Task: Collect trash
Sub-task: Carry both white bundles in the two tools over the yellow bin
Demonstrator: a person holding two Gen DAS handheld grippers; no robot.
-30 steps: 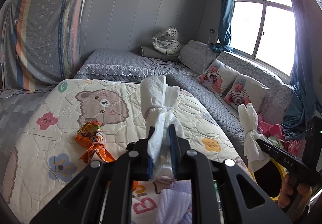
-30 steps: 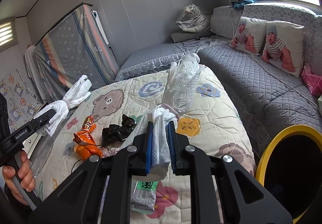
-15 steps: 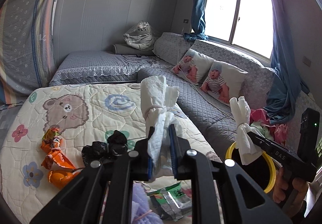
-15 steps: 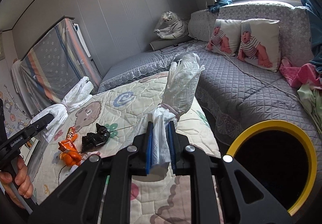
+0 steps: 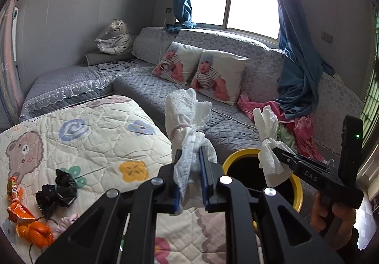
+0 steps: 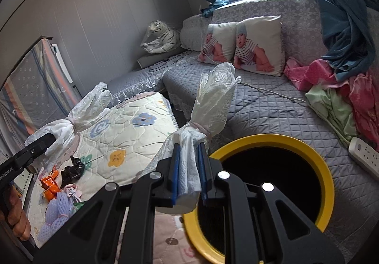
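My left gripper (image 5: 190, 157) is shut on a white tissue bundle (image 5: 183, 119) tied with a rubber band, held above the quilt's right edge. My right gripper (image 6: 188, 152) is shut on a second tied tissue bundle (image 6: 213, 102), just left of the yellow-rimmed black bin (image 6: 328, 175). In the left wrist view the right gripper (image 5: 276, 152) holds its bundle (image 5: 267, 126) over the bin (image 5: 299, 190). In the right wrist view the left gripper (image 6: 51, 138) shows at far left with its bundle (image 6: 87, 107). An orange wrapper (image 5: 22, 216) and a black crumpled bag (image 5: 56, 193) lie on the quilt.
A cartoon-print quilt (image 5: 94, 136) covers the near surface. Behind it stands a grey quilted sofa (image 5: 146, 88) with two baby-print pillows (image 5: 218, 76), pink and green clothes (image 6: 343, 98) and a white power strip (image 6: 364, 155). Purple mesh wrap (image 6: 56, 214) lies on the quilt's near end.
Both grippers swung right, away from the quilt's middle toward the sofa and the bin. The bin came into fuller view and the orange wrapper slid to the left edge. Both grips stayed the same.
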